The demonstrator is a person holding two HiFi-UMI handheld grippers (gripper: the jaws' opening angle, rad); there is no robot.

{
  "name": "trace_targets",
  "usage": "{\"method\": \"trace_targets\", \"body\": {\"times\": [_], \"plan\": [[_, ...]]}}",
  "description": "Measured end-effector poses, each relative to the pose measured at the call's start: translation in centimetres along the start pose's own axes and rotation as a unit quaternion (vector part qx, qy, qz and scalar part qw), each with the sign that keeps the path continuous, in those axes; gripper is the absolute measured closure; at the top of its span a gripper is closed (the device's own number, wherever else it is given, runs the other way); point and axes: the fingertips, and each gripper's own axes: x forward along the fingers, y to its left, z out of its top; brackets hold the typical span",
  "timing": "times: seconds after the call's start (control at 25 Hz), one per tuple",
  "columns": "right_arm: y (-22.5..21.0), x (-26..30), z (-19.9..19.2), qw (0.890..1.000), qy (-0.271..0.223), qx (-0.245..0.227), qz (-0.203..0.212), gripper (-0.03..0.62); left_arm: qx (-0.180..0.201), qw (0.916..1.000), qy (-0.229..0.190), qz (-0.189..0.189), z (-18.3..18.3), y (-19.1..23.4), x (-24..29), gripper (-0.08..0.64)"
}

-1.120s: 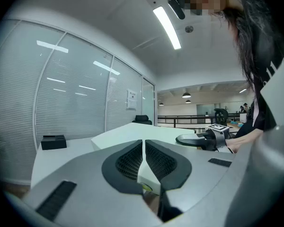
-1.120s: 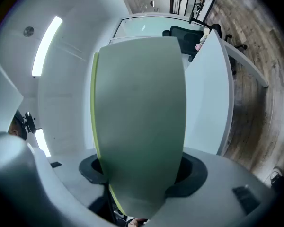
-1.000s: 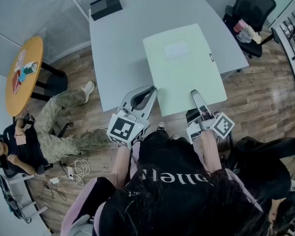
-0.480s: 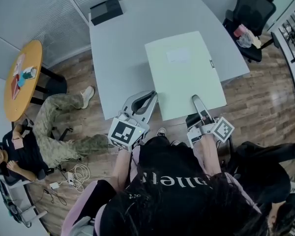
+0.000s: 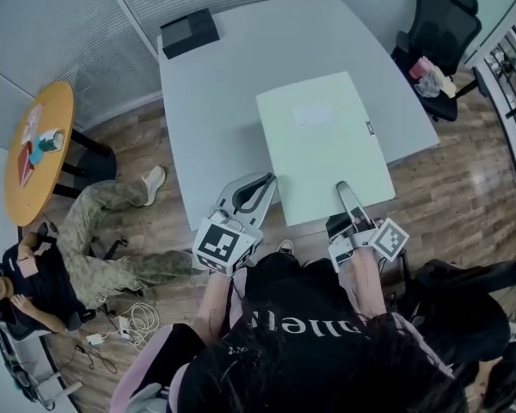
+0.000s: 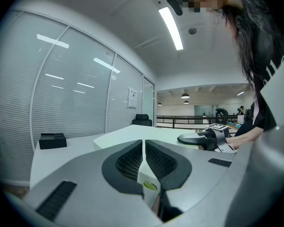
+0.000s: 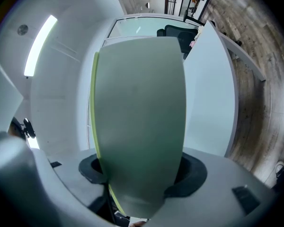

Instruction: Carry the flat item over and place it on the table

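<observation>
- Grey table [image 5: 215, 101] now sits lower in the head view than a second ago, closer in front of both grippers. This suggests the person is closing in on it.
- Pale green flat panel [image 5: 327, 144] stretches straight ahead of the two grippers. More of it lies over the tabletop than a second ago, and less of its near edge hangs past the table's near side. It looks level. Whether its far part already rests on the table I cannot tell.
- For the task, the carry looks almost done. What remains is to lower the near edge and let go.
- Left gripper [image 5: 256, 183] holds the panel's near edge at its left corner. Its jaws are almost together, with the thin edge pinched between the pads, and the grip is in the same place as a second ago.
- Right gripper [image 5: 344, 192] clamps the same edge nearer the right corner, with the panel's sheet rising up between its jaws. This grip has not slackened either.
- Since neither grip has eased, the release has not started. Letting go too early would probably tip the overhanging edge off the table.
- Black box [image 5: 189, 31] sits far ahead and left of the left gripper, well apart from the panel, so it is no obstacle.
</observation>
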Motion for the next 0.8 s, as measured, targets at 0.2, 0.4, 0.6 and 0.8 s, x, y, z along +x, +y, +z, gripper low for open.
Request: {"method": "trace_targets", "body": {"times": [0.2, 0.4, 0.6, 0.8], "plan": [[-0.4, -0.1, -0.6, 1.000, 0.002, -0.004, -0.015, 0.296, -0.007, 1.0000, 0.000, -0.003, -0.5, 0.6, -0.4, 0.525], [-0.3, 0.1, -0.8, 1.000, 0.007, -0.002, -0.024, 0.296, -0.012, 0.9999, -0.001, -0.001, -0.7, 1.0, -0.7, 0.525], [-0.6, 0.7, -0.5, 0.999, 0.016, -0.005, -0.027, 0.296, -0.021, 0.9998, 0.001, 0.005, -1.2, 1.6, -0.4, 0.525], [-1.2, 2.0, 0.8, 0.999, 0.024, 0.007, -0.026, 0.296, -0.026, 0.9995, 0.009, 0.018, -1.6, 2.2, 1.0, 0.525]]}}
